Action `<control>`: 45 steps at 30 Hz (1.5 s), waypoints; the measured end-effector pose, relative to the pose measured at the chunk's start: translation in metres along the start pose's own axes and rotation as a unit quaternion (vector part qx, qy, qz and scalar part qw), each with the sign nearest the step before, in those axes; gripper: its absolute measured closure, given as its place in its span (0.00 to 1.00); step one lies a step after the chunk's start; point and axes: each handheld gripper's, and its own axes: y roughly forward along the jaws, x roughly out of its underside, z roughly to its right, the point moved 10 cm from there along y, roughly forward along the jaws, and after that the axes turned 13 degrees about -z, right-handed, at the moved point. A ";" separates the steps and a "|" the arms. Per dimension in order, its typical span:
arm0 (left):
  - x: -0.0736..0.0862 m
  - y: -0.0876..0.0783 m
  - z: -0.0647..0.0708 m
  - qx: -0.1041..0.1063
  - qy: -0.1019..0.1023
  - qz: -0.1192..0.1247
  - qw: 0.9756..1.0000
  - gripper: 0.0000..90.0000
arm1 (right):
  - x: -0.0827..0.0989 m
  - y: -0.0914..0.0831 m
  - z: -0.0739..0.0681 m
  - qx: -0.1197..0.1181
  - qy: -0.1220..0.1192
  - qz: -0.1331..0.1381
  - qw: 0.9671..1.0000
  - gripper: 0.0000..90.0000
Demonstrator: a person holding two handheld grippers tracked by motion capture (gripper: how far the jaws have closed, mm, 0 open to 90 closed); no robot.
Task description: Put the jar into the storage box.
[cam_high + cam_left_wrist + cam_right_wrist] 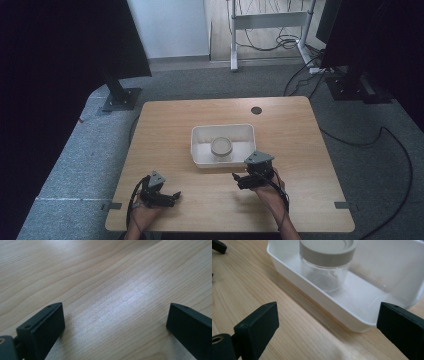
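Observation:
A white rectangular tray (197, 150) sits in the middle of the wooden table (165, 125). Inside it stands a clear glass jar (221, 148) with a grey lid, upright. My right gripper (237, 177) is open just in front of the tray's near right corner, nothing between its jaws. In the right gripper view the tray (312, 290) and the jar (325, 265) lie just beyond the open gripper (327, 325). My left gripper (176, 197) rests low near the table's front left, open and empty. In the left gripper view the gripper (115, 322) stands wide over bare wood.
A round cable hole (256, 110) marks the table's far right part. Dark monitor stands (120, 97) and cables (390, 135) lie on the grey floor around the table. A white desk frame (270, 20) stands at the back.

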 end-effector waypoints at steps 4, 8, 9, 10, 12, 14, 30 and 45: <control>0.000 0.000 0.000 0.000 0.000 0.000 1.000 0.02 | 0.006 -0.003 0.002 0.001 0.002 0.000 1.000 0.04; 0.000 0.000 0.000 0.000 0.000 0.001 1.000 0.02 | 0.013 -0.006 0.005 0.003 0.007 0.002 1.000 0.04; 0.000 0.000 0.000 0.000 0.000 0.001 1.000 0.02 | 0.015 -0.006 0.006 0.003 0.007 0.002 1.000 0.04; 0.000 0.000 0.000 0.000 0.000 0.001 1.000 0.02 | 0.016 -0.007 0.007 0.003 0.010 0.003 1.000 0.04; 0.000 0.000 0.000 0.000 0.000 0.000 1.000 0.02 | 0.020 -0.008 0.008 0.005 0.010 0.002 1.000 0.04; 0.000 0.000 0.000 0.000 0.000 0.000 1.000 0.02 | 0.024 -0.009 0.010 0.007 0.013 0.001 1.000 0.04; 0.000 0.000 0.000 0.000 0.000 0.000 1.000 0.02 | 0.046 -0.019 0.022 0.016 0.033 -0.001 0.999 0.04; 0.000 0.000 0.000 -0.001 -0.001 0.000 1.000 0.02 | 0.074 -0.029 0.038 0.029 0.060 -0.007 0.998 0.05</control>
